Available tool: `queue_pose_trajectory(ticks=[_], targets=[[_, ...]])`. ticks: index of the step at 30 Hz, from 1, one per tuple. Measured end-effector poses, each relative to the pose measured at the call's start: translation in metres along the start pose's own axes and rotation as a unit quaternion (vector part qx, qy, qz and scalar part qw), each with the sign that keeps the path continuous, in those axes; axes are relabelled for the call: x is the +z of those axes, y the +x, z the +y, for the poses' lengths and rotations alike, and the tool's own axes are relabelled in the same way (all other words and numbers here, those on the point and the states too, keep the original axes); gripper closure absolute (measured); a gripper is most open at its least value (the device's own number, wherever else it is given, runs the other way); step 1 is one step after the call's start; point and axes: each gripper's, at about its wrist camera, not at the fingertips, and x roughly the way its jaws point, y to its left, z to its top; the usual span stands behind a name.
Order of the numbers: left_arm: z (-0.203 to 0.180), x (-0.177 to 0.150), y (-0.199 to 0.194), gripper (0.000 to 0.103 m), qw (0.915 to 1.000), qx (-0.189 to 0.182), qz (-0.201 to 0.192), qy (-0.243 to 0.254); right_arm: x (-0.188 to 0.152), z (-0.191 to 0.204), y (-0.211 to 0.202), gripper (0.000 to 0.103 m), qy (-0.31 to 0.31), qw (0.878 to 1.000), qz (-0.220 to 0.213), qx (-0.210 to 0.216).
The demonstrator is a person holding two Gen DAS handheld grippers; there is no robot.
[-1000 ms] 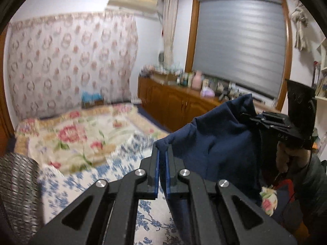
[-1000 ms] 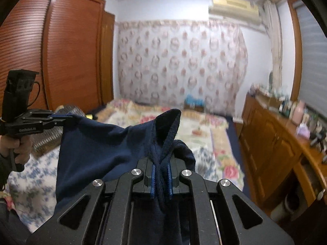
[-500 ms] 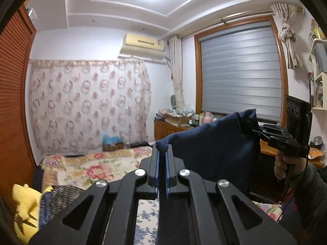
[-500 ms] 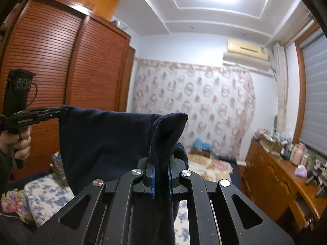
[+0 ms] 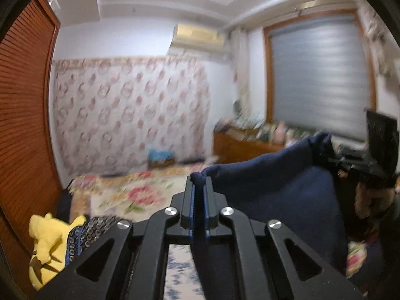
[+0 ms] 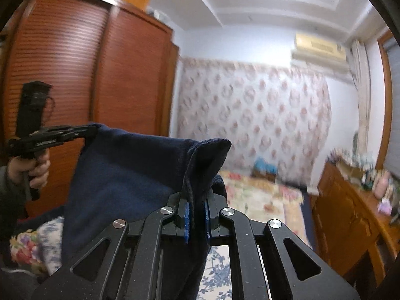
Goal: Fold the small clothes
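Observation:
A navy blue garment [image 5: 275, 187] hangs in the air, stretched between the two grippers. My left gripper [image 5: 199, 187] has one top corner between its blue pads; its jaws are opening a little, while the pads still press on the cloth. My right gripper [image 6: 197, 200] is shut on the other top corner, which bunches up above the pads. In the left wrist view the right gripper [image 5: 335, 161] shows at the far right. In the right wrist view the left gripper [image 6: 91, 130] shows at the left, held by a hand [image 6: 37, 172]. The garment [image 6: 125, 170] drops below both views.
Below lies a bed with floral bedding [image 5: 140, 195] and a blue-and-white sheet [image 6: 217, 270]. A yellow plush toy [image 5: 47, 245] sits at the left by a wooden wardrobe [image 6: 100, 87]. A cluttered wooden cabinet [image 6: 350, 212] runs along the right wall.
Both grippers have risen with the garment, and more wall and ceiling show than a second ago. The cloth's top edge now sags slightly between them.

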Motion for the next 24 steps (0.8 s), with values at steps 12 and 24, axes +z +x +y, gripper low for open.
queue_pose_trajectory(ticks=[12, 24], targets=[[0.01, -0.129, 0.092, 0.06, 0.9828, 0.006, 0.183, -0.02, -0.113, -0.005, 0.143, 0.037, -0.006, 0.975, 0.217, -0.056], [-0.021, -0.199, 0.053, 0.06, 0.9714, -0.002, 0.235, -0.031, -0.155, 0.022, 0.079, 0.037, 0.03, 0.974, 0.225, -0.008]])
